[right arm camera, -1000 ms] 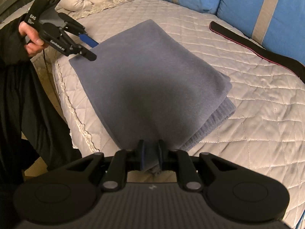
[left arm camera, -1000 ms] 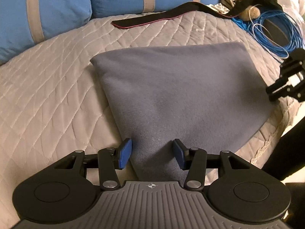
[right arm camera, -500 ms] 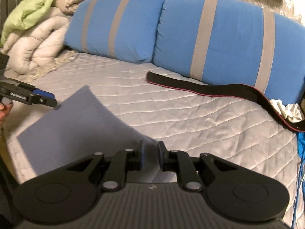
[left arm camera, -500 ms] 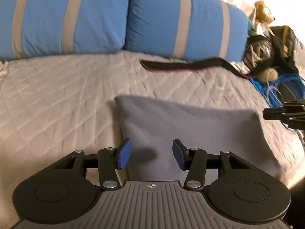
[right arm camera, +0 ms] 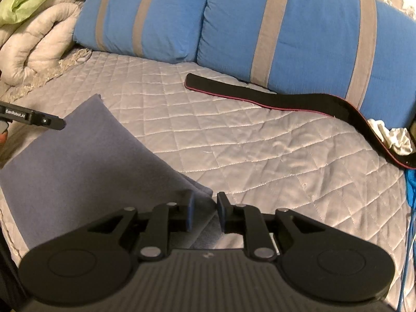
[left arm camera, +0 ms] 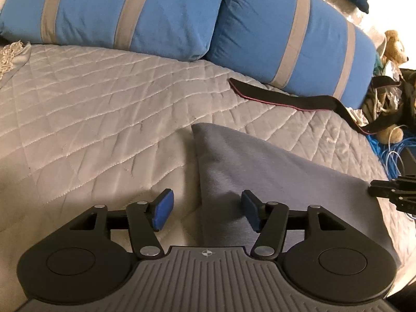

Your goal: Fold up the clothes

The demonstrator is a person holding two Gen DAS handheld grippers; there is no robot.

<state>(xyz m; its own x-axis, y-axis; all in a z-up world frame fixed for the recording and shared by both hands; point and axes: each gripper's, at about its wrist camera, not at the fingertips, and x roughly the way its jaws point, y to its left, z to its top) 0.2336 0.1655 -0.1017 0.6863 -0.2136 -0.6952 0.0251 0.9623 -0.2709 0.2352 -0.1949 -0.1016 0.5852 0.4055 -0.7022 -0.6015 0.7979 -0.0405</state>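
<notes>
The folded grey garment [left arm camera: 273,171] is laid flat near the front edge of the bed [left arm camera: 91,119], its layers stacked as if the fold is judged finished. The left tool [left arm camera: 205,212] is held spread above one corner; the right tool [right arm camera: 205,212] is parted slightly, nothing pinched, seemingly released.

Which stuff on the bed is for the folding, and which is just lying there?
For folding: grey cloth, left tool, right tool.

Just lying there: black strap, blue pillows, teddy, blue cable, white quilt.
</notes>
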